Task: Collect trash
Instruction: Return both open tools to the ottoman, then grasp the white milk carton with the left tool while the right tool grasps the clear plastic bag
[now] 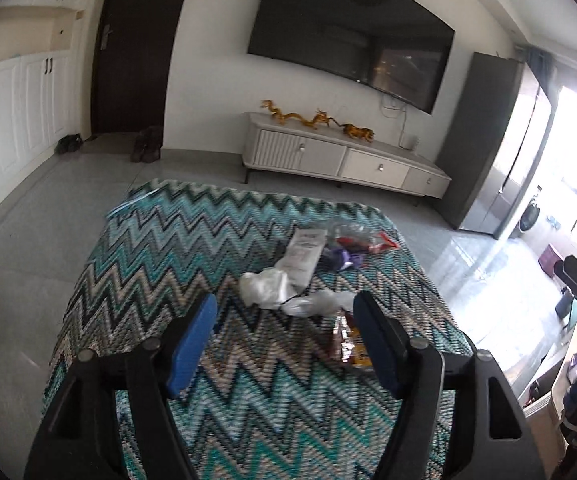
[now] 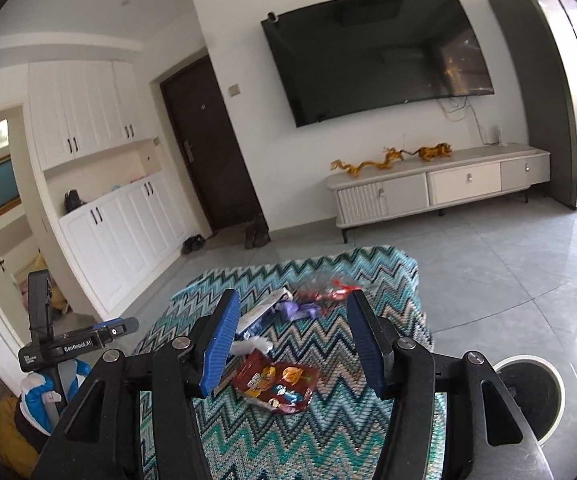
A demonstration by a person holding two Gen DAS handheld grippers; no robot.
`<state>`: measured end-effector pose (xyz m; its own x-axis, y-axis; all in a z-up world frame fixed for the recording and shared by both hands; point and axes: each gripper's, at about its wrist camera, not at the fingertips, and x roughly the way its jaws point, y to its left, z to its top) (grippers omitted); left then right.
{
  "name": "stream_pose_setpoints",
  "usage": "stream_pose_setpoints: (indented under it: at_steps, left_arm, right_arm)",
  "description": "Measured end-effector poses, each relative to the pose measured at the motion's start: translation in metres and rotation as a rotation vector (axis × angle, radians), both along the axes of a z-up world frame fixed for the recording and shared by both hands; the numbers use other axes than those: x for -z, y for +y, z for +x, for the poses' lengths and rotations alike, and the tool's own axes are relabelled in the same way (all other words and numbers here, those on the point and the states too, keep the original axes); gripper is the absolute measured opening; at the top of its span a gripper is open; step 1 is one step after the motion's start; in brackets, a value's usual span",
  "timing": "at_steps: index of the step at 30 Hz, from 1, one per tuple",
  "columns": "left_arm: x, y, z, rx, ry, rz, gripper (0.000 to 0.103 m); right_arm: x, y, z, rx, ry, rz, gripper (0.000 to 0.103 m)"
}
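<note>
A pile of trash lies on a table under a teal zigzag cloth (image 1: 176, 248). It holds crumpled white plastic (image 1: 264, 286), a long white wrapper (image 1: 304, 254), a purple wrapper (image 1: 342, 258), a red wrapper in clear film (image 1: 368, 240) and a dark red snack bag (image 1: 346, 340). My left gripper (image 1: 284, 300) hovers open just short of the white plastic, nothing between its blue pads. My right gripper (image 2: 292, 300) is open above the snack bag (image 2: 276, 384), with the purple wrapper (image 2: 300, 308) and red wrapper (image 2: 332, 292) beyond it.
A round bin with a white rim (image 2: 528, 358) stands on the floor right of the table. A low TV cabinet (image 1: 348, 160) with gold figurines stands against the far wall under a large screen. White cupboards (image 2: 128, 224) and a dark door are at the left.
</note>
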<state>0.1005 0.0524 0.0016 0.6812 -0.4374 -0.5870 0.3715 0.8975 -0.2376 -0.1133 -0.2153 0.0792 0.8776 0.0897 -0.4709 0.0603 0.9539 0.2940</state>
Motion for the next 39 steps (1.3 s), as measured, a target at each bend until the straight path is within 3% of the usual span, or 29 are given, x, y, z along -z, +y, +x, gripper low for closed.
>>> stream_pose_setpoints:
  at_steps: [10,23,39]
  left_arm:
    - [0.022,-0.002,0.025,0.021,0.052,0.022,0.069]
    - [0.05,-0.074,0.082,0.126,0.118,0.166,0.07]
    - [0.098,-0.146,0.171,0.236,0.228,0.33,0.07]
  right_arm:
    - [0.029,0.011,0.033,-0.037,0.071,0.009,0.057]
    - [0.075,-0.01,0.086,-0.059,0.165,0.042,0.06]
    - [0.124,-0.026,0.218,-0.142,0.268,-0.006,0.062]
